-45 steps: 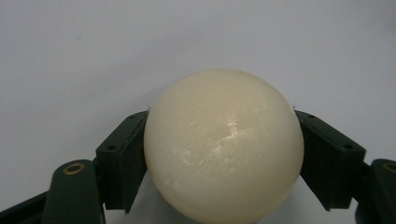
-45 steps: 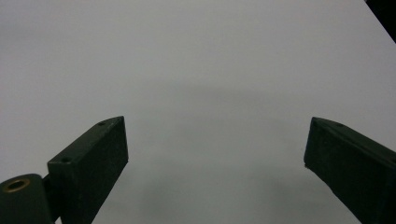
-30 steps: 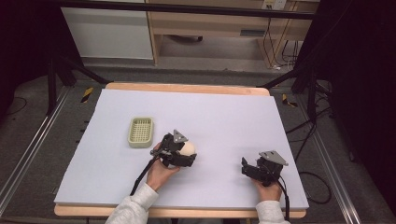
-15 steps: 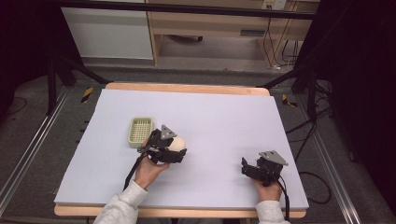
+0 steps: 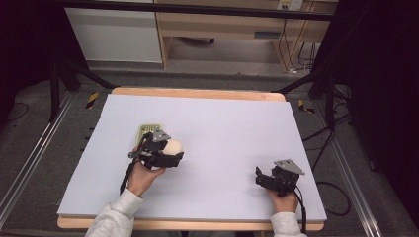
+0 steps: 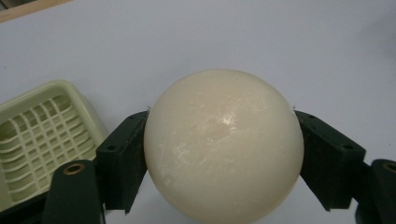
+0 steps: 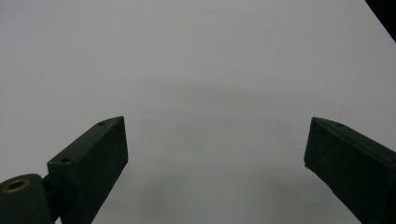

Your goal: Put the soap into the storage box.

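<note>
A cream ball (image 6: 223,144) sits between the two black jaws of my left gripper (image 5: 170,153), which is shut on it. In the high view the ball (image 5: 173,146) shows just right of a pale green slatted tray (image 5: 146,131), and the gripper hides much of that tray. The left gripper view has the tray (image 6: 39,140) at the lower left, close beside the ball. My right gripper (image 5: 262,177) rests near the table's front right, its jaws wide open over bare board (image 7: 205,93) with nothing between them.
The white board (image 5: 232,128) lies on a wooden table whose edge (image 5: 197,93) shows at the back. Dark frame legs and cables stand on the floor around it. A cable trails from the right gripper off the front edge.
My left gripper has carried the ball leftward, from the middle of the board to right beside the green tray. The right gripper has stayed put.
</note>
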Available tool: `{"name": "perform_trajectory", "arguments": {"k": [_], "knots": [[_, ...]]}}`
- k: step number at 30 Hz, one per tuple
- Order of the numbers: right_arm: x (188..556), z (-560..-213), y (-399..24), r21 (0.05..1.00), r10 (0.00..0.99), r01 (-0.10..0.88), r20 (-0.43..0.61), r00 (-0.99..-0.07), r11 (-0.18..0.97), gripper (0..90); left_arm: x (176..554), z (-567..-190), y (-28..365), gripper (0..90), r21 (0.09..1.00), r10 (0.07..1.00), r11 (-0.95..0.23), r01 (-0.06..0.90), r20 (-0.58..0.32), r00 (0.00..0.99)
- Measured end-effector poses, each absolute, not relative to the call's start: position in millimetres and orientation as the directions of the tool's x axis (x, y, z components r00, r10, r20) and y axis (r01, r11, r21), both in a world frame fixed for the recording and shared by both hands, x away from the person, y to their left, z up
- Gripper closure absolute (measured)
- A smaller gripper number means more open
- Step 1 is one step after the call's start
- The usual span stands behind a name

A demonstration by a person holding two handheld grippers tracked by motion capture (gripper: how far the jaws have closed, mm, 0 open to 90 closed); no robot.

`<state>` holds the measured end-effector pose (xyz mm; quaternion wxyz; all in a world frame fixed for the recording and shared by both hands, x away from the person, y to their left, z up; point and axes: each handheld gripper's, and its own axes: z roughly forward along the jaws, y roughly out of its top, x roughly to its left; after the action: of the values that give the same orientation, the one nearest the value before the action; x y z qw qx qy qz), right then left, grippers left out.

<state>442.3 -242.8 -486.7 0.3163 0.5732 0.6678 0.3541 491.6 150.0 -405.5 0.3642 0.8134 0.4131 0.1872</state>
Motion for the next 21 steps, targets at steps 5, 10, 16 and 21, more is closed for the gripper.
{"name": "perform_trajectory", "arguments": {"k": [5, 10, 16, 21], "knots": [[442, -487, -243, 0.835, 0.99, 0.543, -0.015, -0.142, 0.09, 6.7, 495, -405, 163, 24.0, 0.749, 0.821, -0.379, 0.543, 0.001, 0.571], [442, -487, -243, 0.836, 0.99, 0.541, -0.017, -0.141, 0.092, 6.7, 498, -403, 174, 24.0, 0.759, 0.837, -0.351, 0.549, -0.009, 0.548], [442, -487, -242, 0.835, 0.989, 0.541, -0.022, -0.144, 0.097, 6.7, 503, -401, 184, 24.0, 0.762, 0.85, -0.339, 0.552, -0.003, 0.526], [442, -487, -243, 0.835, 0.989, 0.541, -0.021, -0.145, 0.097, 6.7, 507, -402, 190, 24.0, 0.76, 0.862, -0.335, 0.557, 0.008, 0.508]]}}
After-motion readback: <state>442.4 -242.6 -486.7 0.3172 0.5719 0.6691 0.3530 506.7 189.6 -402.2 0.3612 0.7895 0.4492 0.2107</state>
